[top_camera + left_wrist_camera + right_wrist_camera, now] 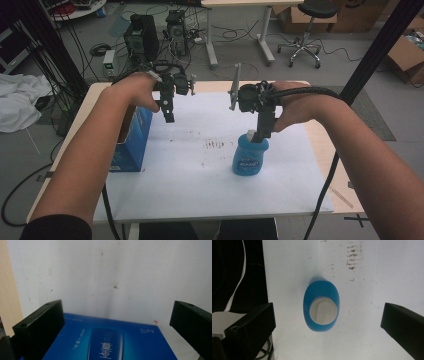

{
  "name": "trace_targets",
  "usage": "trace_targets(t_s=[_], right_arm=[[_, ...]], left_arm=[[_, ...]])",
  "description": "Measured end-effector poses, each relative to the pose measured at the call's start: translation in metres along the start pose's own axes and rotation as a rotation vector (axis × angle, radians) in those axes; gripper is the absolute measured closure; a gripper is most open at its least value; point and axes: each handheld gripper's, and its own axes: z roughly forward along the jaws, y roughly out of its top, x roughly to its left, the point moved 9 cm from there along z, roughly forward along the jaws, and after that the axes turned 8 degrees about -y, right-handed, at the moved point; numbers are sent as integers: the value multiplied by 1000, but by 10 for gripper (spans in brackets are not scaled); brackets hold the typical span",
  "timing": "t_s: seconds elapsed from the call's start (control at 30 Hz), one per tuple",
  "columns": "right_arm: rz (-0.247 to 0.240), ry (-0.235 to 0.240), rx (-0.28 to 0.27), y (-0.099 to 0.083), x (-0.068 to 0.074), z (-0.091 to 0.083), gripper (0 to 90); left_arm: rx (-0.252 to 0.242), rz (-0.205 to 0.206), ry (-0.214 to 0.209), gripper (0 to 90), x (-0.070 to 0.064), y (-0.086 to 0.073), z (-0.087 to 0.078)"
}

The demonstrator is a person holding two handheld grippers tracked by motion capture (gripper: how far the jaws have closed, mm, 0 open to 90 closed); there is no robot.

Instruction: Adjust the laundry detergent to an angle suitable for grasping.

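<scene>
Hovering spread: right gripper (328, 320) over oval blue plastic bottle (322, 306) | left gripper (116, 322) spread over glossy box (110, 345)

Even, soft indoor light, no hard shadows
White table sheet (200, 170) glares pale; both gripper views look soft, perhaps slightly out of focus; blue bottle (321, 305) casts barely any shadow; room edges dimmer

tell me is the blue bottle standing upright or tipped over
Upright: the blue bottle stands on its base on the white sheet, its white cap facing straight up.
</scene>
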Motion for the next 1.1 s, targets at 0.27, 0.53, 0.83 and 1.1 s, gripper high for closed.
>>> trace_targets(t_s=[0.27, 0.53, 0.83, 1.1], right_arm=[[9, 14, 7, -8, 2, 8, 0], [14, 27, 6, -12, 4, 16, 0], [11, 52, 8, -15, 9, 35, 0], [17, 66, 7, -17, 12, 46, 0]], left_arm=[[4, 1, -3, 1, 0, 0, 2], [4, 1, 1, 1, 0, 0, 2], [13, 4, 3, 1, 0, 0, 2], [15, 5, 3, 1, 0, 1, 4]])
